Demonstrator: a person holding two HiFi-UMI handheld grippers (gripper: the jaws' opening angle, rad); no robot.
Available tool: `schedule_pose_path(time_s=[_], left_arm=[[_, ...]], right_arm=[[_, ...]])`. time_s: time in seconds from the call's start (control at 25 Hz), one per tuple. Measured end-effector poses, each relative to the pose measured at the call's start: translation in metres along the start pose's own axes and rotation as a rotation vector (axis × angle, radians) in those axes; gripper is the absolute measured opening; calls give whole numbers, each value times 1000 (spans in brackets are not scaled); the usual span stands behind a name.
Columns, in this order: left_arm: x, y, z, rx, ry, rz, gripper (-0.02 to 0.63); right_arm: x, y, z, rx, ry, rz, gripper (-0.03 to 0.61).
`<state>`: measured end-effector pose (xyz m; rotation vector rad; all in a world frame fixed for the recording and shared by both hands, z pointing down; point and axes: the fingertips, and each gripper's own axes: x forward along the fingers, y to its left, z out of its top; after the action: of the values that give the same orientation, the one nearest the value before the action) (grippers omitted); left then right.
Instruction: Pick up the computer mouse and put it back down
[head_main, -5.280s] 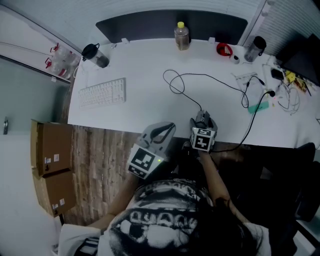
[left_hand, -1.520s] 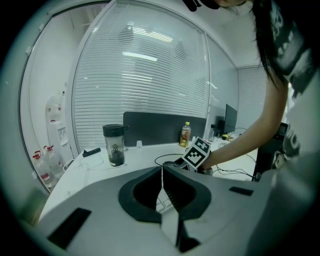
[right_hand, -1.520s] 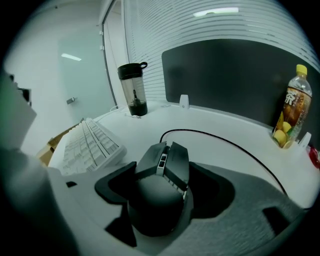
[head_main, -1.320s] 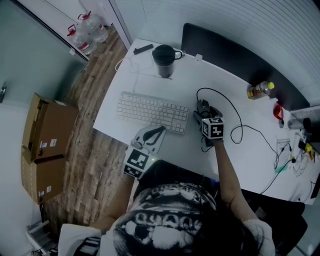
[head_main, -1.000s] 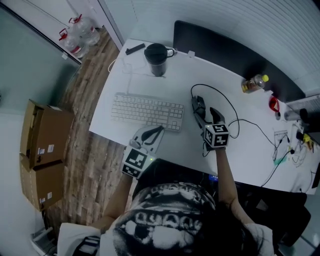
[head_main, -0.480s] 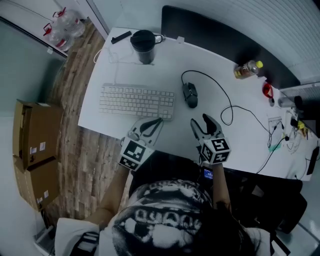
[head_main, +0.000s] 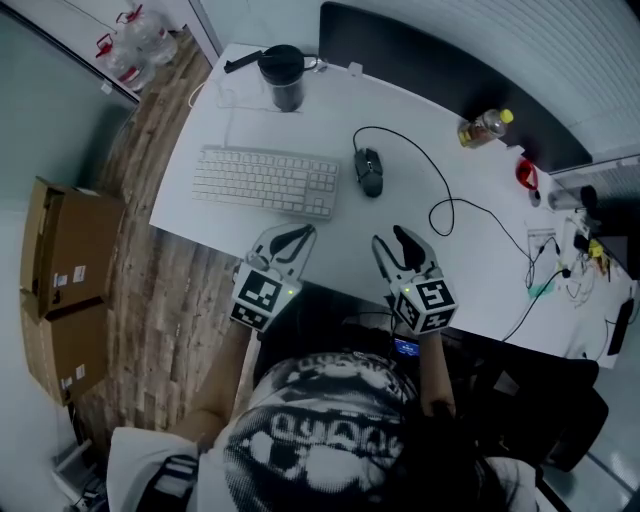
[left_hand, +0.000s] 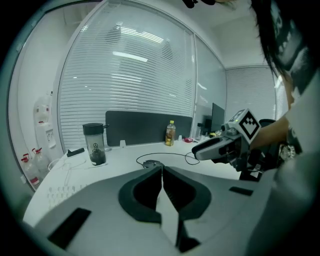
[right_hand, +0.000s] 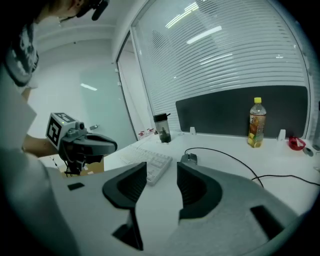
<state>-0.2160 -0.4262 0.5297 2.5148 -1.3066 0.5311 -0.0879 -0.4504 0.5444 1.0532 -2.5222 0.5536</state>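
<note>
Space separates the computer mouse (head_main: 369, 172) from the right gripper (head_main: 392, 243). The mouse rests flat toward the middle of the white table (head_main: 340, 235), just beside the right end of the keyboard (head_main: 265, 182), with its cable (head_main: 440, 180) looping off to the right. The right gripper hangs over the table's near edge, well apart from the mouse and pointing toward it. Its jaws stand partly apart and are closing, with nothing between them. The left gripper (head_main: 291, 233) hangs over the same near edge in front of the keyboard, its jaws pressed together and empty.

A dark tumbler (head_main: 284, 78) stands near the far left corner and a bottle (head_main: 483, 128) near the far edge, where a dark panel (head_main: 430, 70) runs along the table. To the left, cardboard boxes (head_main: 60, 270) sit on a wood-plank floor (head_main: 150, 260).
</note>
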Motion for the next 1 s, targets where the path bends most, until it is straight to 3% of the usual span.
schedule_pose_path(time_s=[0.56,1.0], left_arm=[[-17,-146,14,62,-21,-36,8],[-68,-226,-9,44,-38,82,8]], right_arm=[[-108,11,-10,-17,-141,68,135],[-196,44,-58,-28,-182,148,33]])
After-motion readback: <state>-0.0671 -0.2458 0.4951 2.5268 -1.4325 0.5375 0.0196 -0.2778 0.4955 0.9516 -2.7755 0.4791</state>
